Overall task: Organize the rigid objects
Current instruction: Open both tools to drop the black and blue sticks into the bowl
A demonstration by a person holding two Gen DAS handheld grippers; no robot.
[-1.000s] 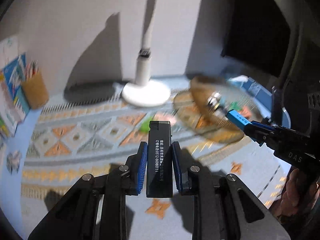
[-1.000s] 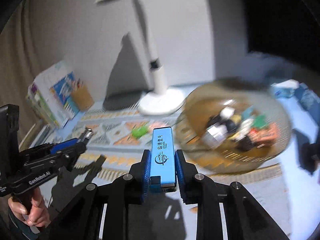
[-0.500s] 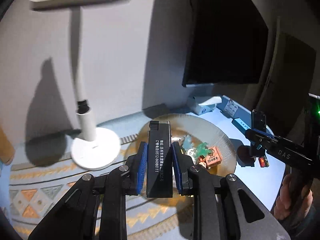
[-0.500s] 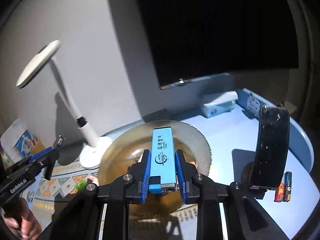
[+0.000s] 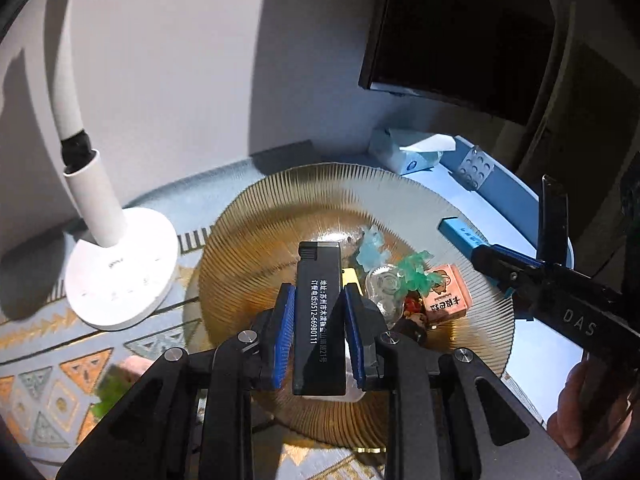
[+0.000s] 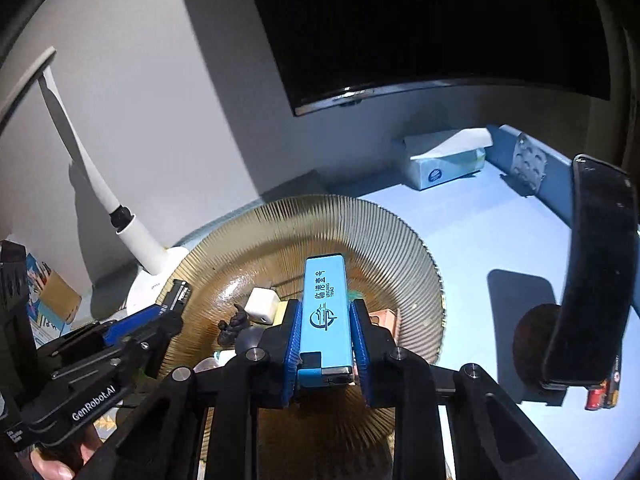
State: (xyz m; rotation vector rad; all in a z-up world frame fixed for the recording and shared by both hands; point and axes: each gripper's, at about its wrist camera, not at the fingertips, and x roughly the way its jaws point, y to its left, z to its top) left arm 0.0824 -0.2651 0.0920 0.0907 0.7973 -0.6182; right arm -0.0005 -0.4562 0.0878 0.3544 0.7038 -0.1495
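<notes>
Two lighters: one black lighter [image 5: 319, 320], one blue lighter [image 6: 326, 316]. One ribbed amber glass plate [image 5: 256, 248]. One white desk lamp [image 5: 120, 276]. One tissue box [image 6: 440, 162] at the table's far edge. One phone [image 6: 592, 304] on a stand. One blister pack [image 5: 475, 167]. One pink carton [image 5: 446, 296] on the plate. One white cube [image 6: 261, 305] on the plate.

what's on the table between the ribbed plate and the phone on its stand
Nothing: in the right wrist view, bare blue tabletop, partly shadowed, separates the plate from the phone.
</notes>
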